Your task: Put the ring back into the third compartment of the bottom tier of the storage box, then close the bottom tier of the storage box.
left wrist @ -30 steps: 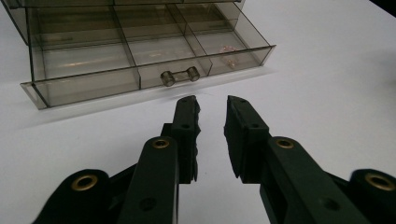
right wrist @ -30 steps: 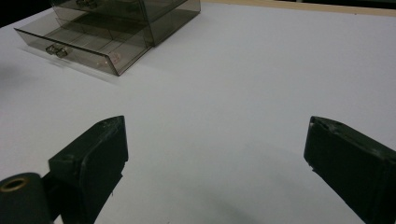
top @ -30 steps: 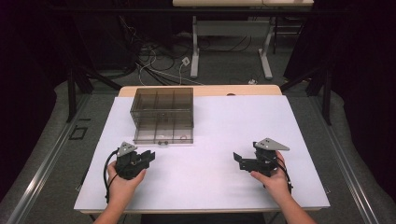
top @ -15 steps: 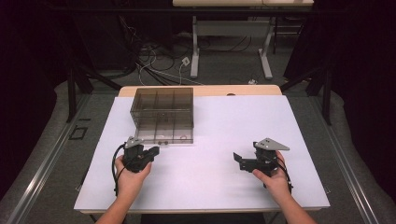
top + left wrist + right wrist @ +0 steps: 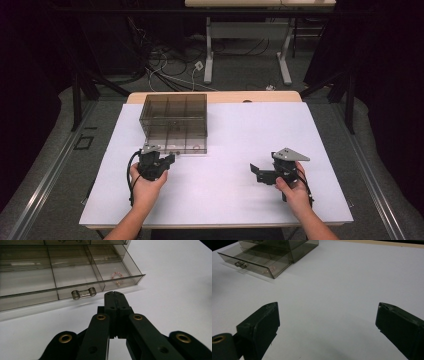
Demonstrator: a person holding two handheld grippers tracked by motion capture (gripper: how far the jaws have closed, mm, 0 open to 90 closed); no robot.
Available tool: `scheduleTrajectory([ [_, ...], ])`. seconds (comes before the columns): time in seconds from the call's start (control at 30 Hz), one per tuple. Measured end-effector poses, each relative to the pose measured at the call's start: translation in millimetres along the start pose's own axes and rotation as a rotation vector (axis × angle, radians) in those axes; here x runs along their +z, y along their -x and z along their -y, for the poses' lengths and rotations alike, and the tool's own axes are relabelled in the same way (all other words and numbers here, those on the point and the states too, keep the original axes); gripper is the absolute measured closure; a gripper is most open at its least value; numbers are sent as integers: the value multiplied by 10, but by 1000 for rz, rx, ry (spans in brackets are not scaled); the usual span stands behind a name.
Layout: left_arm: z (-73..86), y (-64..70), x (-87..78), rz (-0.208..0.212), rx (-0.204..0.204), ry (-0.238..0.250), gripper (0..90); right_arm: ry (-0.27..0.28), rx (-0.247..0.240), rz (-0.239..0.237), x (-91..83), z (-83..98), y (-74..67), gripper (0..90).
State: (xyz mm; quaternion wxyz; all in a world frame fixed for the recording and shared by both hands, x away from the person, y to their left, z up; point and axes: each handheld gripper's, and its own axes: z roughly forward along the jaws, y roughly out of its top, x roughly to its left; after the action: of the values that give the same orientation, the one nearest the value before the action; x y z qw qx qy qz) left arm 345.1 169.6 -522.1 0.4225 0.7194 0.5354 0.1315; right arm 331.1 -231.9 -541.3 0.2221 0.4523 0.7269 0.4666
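Observation:
A smoky clear drawer box [image 5: 175, 112] stands at the back left of the white table, its lower drawer [image 5: 176, 146] pulled out. In the left gripper view the drawer's clear handle [image 5: 83, 293] lies just ahead of my left gripper [image 5: 113, 293], slightly to its left. A pink bead ring [image 5: 117, 276] rests in a front compartment. My left gripper [image 5: 171, 157] has just been closing; its jaws are shut with nothing between them, close before the drawer front. My right gripper [image 5: 256, 172] hovers over bare table at the right, jaws [image 5: 327, 308] wide open and empty.
The drawer box [image 5: 274, 250] is divided into several compartments. The white table sheet [image 5: 240, 130] stretches between the two hands. Beyond the table's far edge lie cables and table legs on the floor.
My left hand has moved right and forward toward the drawer front, and its jaws have closed together. The right hand has stayed put.

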Motion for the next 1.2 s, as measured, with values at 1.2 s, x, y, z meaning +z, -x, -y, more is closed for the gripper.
scheduleTrajectory([
  [1.2,-4,23,336,-10,-108,-22,900,1,6,9,-2,8,36,52],
])
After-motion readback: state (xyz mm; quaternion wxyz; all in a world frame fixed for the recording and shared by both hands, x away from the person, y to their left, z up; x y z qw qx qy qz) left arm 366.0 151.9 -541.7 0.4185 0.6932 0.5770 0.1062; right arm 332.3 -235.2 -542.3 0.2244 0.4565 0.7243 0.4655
